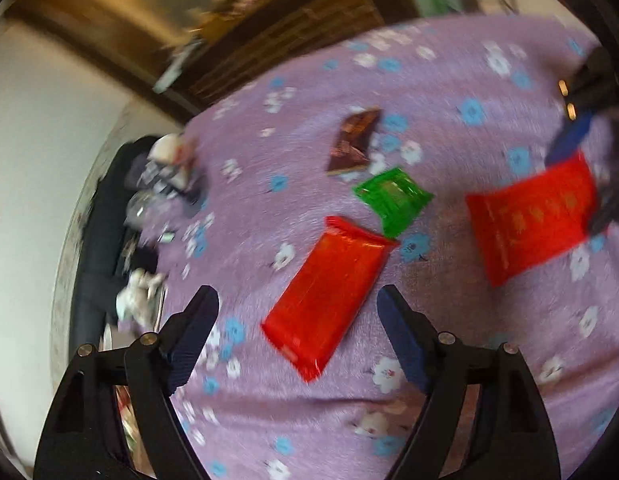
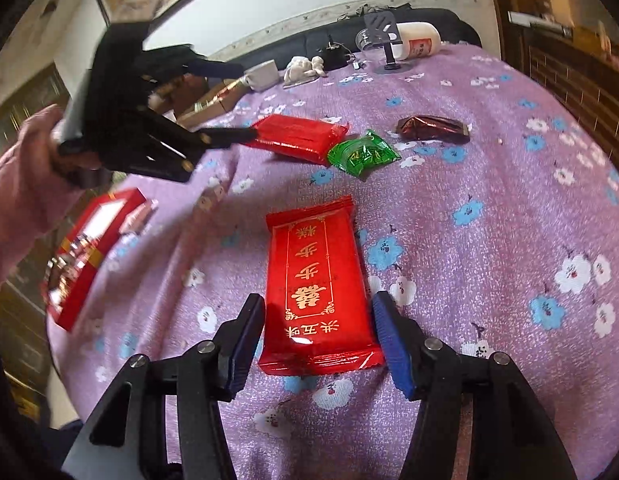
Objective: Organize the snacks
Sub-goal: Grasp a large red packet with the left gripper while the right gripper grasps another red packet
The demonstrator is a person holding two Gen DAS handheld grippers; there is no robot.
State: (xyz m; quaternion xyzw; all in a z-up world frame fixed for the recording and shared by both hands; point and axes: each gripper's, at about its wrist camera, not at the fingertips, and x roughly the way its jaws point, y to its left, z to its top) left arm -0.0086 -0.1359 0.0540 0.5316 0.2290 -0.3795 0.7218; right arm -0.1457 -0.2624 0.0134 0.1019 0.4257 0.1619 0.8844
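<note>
My right gripper (image 2: pixel 317 344) has its jaws spread to either side of a red snack packet (image 2: pixel 317 284) lying flat on the purple floral table (image 2: pixel 489 184), placed for a pinch. My left gripper (image 1: pixel 297 340), jaws also spread and empty, approaches a second red packet (image 1: pixel 329 292). A green packet (image 2: pixel 363 155) and a brown one (image 2: pixel 433 128) lie beyond; the red box (image 2: pixel 89 248) is possibly their destination.

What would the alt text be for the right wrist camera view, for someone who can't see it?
The open right gripper straddles a red snack packet with gold lettering lying on a purple floral cloth. Farther off lie another red packet, a green packet and a brown one, with the left gripper near the far red packet.
</note>
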